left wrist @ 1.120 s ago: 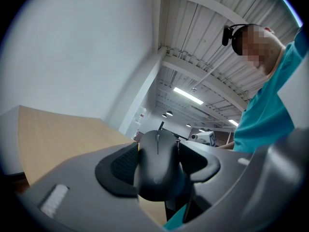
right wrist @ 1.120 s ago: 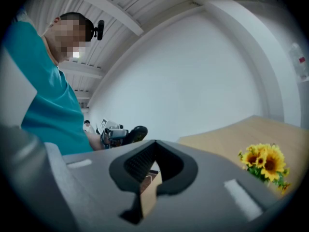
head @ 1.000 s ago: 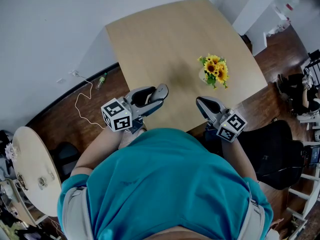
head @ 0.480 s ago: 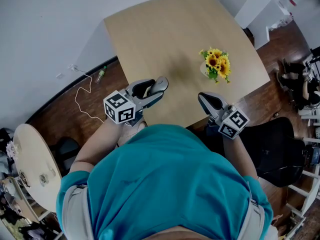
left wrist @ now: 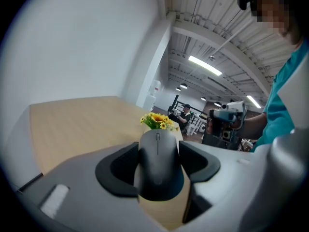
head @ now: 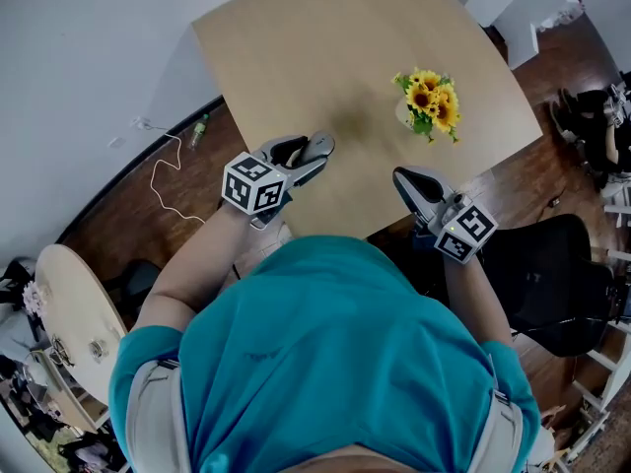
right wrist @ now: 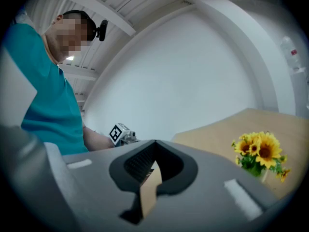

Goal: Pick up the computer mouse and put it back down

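A dark grey computer mouse [left wrist: 158, 164] sits between the black pads of my left gripper [head: 312, 153], which is shut on it, the mouse's nose pointing away from me. The gripper tilts downward over the near edge of the light wooden table [head: 296, 47]; whether the mouse touches the tabletop is hidden. My right gripper [head: 406, 181] hovers at the table's near edge to the right, its jaws shut with nothing between them. In the right gripper view the jaw tips of that gripper [right wrist: 153, 146] meet.
A small vase of sunflowers [head: 429, 104] stands on the table ahead of the right gripper. A black chair [head: 547, 274] is at the right, a round side table [head: 69, 333] at the lower left. A white cable [head: 163, 180] and a bottle [head: 200, 131] lie on the dark floor.
My left gripper has sunk and tipped downward toward the table's near edge, still holding the mouse. The right gripper has stayed where it was.
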Demonstrator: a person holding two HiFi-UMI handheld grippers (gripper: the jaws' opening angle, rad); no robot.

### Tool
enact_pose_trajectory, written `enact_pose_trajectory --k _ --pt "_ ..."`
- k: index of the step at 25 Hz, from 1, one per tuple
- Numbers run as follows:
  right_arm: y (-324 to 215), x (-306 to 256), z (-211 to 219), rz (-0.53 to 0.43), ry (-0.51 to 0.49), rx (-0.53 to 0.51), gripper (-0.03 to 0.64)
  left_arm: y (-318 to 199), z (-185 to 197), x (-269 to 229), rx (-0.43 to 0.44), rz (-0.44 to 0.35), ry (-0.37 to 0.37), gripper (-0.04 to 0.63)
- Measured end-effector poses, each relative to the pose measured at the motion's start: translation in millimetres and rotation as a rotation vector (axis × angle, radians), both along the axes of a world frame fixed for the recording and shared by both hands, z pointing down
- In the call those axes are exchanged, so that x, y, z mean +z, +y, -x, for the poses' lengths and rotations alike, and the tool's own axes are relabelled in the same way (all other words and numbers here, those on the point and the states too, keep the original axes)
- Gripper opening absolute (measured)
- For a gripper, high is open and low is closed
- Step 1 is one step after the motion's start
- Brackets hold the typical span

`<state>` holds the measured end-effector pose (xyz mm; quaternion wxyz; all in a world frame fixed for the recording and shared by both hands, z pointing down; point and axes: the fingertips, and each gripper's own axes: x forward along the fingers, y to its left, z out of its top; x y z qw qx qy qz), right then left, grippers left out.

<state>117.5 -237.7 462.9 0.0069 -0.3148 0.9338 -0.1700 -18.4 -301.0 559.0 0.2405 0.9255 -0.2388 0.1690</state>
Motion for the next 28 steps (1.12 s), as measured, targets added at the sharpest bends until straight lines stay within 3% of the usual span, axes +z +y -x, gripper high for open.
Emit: enact_pose_trajectory --k 17,26,28 --pt "10.8 27.0 -32.5 0.059 -0.007 0.067 0.003 -31.1 -6.2 158.1 0.053 0.103 -0.48 0.275" --pt "18.6 35.2 -48.6 0.073 -0.005 0.096 0.003 -42.9 -17.4 185.1 0.051 0.117 -0.611 0.275" --pt "19.4 36.8 -51.4 0.075 -0.004 0.098 0.003 -43.6 -11.7 194.3 0.055 0.124 -0.673 0.275"
